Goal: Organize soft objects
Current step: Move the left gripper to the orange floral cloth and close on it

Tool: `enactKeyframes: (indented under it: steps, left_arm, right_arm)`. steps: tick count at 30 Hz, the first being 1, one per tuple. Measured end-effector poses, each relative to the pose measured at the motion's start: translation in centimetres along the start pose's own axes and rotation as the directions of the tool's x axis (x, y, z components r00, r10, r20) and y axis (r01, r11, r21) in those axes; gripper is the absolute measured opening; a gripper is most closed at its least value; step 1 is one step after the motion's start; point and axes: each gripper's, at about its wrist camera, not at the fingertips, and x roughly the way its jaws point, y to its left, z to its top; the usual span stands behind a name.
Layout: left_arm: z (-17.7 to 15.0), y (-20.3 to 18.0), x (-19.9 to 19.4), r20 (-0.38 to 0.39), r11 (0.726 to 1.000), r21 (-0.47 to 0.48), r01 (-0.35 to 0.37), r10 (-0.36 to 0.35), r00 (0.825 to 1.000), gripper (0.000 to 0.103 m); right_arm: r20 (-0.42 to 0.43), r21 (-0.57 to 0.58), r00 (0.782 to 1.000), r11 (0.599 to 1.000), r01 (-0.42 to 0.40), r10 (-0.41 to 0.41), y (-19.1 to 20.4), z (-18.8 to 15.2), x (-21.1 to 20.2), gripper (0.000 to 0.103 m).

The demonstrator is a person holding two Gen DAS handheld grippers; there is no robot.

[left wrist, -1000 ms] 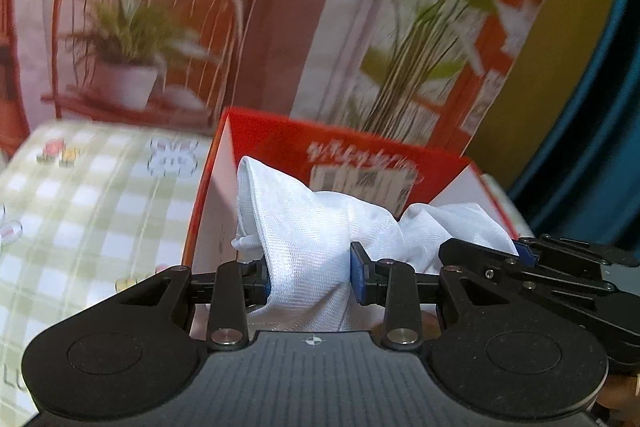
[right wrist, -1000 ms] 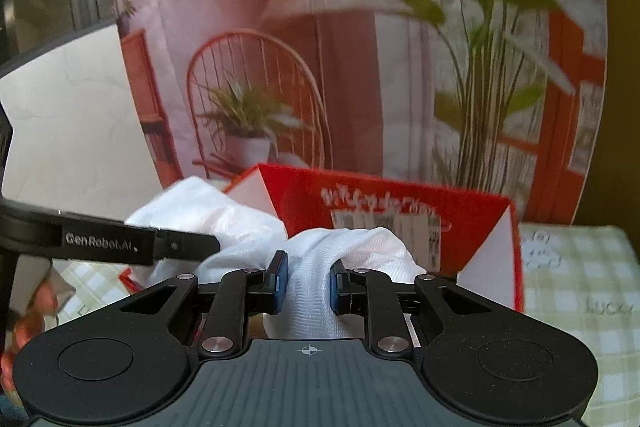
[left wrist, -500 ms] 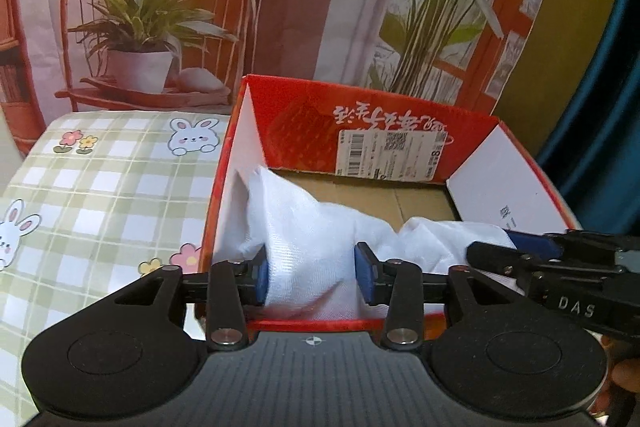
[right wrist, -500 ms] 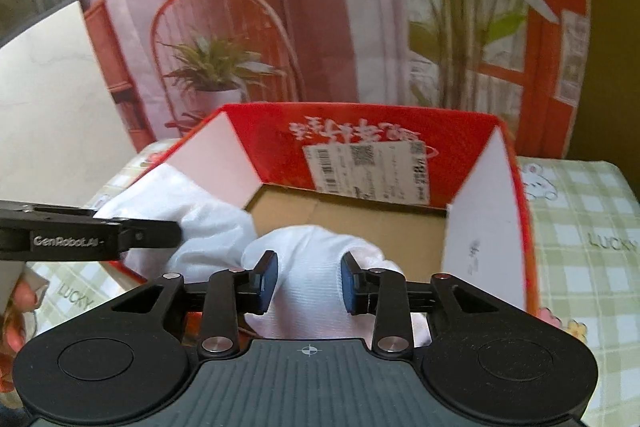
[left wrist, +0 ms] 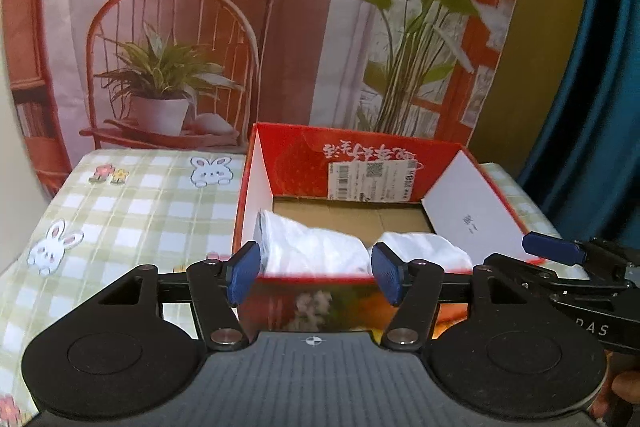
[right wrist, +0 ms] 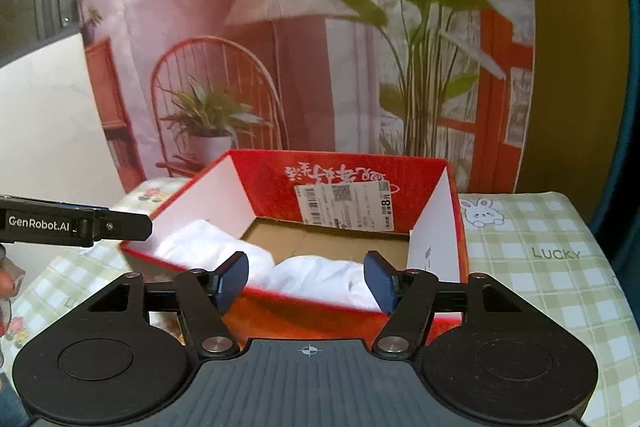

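Note:
A white soft cloth (left wrist: 320, 251) lies bunched inside the open red cardboard box (left wrist: 360, 163), along its near wall. In the right wrist view the cloth (right wrist: 320, 275) shows in the same box (right wrist: 340, 171). My left gripper (left wrist: 314, 277) is open and empty, just in front of the box's near rim. My right gripper (right wrist: 306, 281) is open and empty, also just short of the near rim. The right gripper's finger shows at the right of the left wrist view (left wrist: 552, 253). The left gripper's finger shows at the left of the right wrist view (right wrist: 80, 223).
The box stands on a table with a green checked cloth (left wrist: 132, 211) printed with rabbits and flowers. A printed backdrop (left wrist: 240, 27) of a chair, plants and a lamp hangs behind. A blue curtain (left wrist: 600, 107) is at the right.
Both grippers lowered the white cloth into the box, opened and let it go, then pulled back toward me. The cloth now rests inside the box.

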Motion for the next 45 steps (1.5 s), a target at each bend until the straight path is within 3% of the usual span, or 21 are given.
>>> enactKeyframes:
  steps: [4, 8, 11, 18, 21, 24, 27, 32, 38, 43, 45]
  left_arm:
    - [-2.5, 0.1, -2.1, 0.006, 0.999, -0.043, 0.005, -0.004, 1.000, 0.064]
    - [-5.2, 0.2, -3.1, -0.011, 0.996, -0.092, 0.018, -0.019, 1.000, 0.066]
    - [-6.6, -0.3, -3.2, -0.037, 0.996, -0.093, 0.015, -0.019, 0.999, 0.072]
    - [-8.4, -0.9, -2.9, -0.050, 0.999, -0.050, 0.010, -0.013, 0.999, 0.080]
    - [-8.7, -0.9, -2.5, -0.047, 0.999, -0.030, -0.033, 0.032, 0.998, 0.092]
    - [-8.8, -0.3, -2.6, -0.026, 0.997, -0.051, -0.051, 0.050, 0.998, 0.093]
    - [-9.0, -0.3, -2.8, 0.007, 0.998, -0.043, -0.046, 0.046, 0.999, 0.093]
    - [-9.3, -1.1, -2.5, -0.026, 1.000, -0.006, 0.020, -0.020, 0.999, 0.093]
    - [-9.7, -1.8, -2.1, -0.071, 0.997, 0.034, 0.070, -0.068, 0.995, 0.086]
    - [-10.1, -0.9, -1.3, -0.117, 0.994, -0.023, 0.104, -0.106, 0.987, 0.079]
    - [-10.3, -0.7, -0.9, -0.129, 0.993, -0.041, 0.109, -0.114, 0.985, 0.069]
  right_arm:
    - [0.020, 0.011, 1.000, 1.000, -0.022, 0.022, 0.1, -1.8, -2.6, 0.070]
    - [0.014, 0.031, 0.999, 0.999, -0.041, 0.040, 0.2, -4.1, -4.2, 0.096]
    - [-0.007, 0.032, 1.000, 0.999, -0.026, 0.026, 0.5, -5.6, -4.6, 0.103]
    - [-0.009, 0.073, 0.999, 0.996, 0.041, -0.040, -0.3, -7.9, -5.2, 0.103]
    - [0.007, 0.066, 0.998, 0.996, 0.062, -0.063, -0.7, -8.1, -5.1, 0.103]
    - [0.012, 0.041, 0.997, 0.996, 0.074, -0.074, -0.7, -8.5, -4.8, 0.103]
    - [0.005, 0.031, 0.998, 0.998, 0.060, -0.060, -0.6, -8.9, -4.2, 0.103]
    - [-0.018, 0.040, 0.999, 0.999, 0.036, -0.035, -0.4, -9.3, -3.5, 0.102]
    - [-0.063, 0.065, 0.998, 0.997, 0.036, -0.032, -0.7, -9.5, -2.9, 0.102]
    - [-0.126, 0.030, 0.991, 0.998, 0.049, -0.045, 0.0, -9.8, -2.2, 0.103]
    - [-0.130, 0.023, 0.991, 1.000, 0.017, -0.014, 0.2, -10.0, -2.1, 0.103]
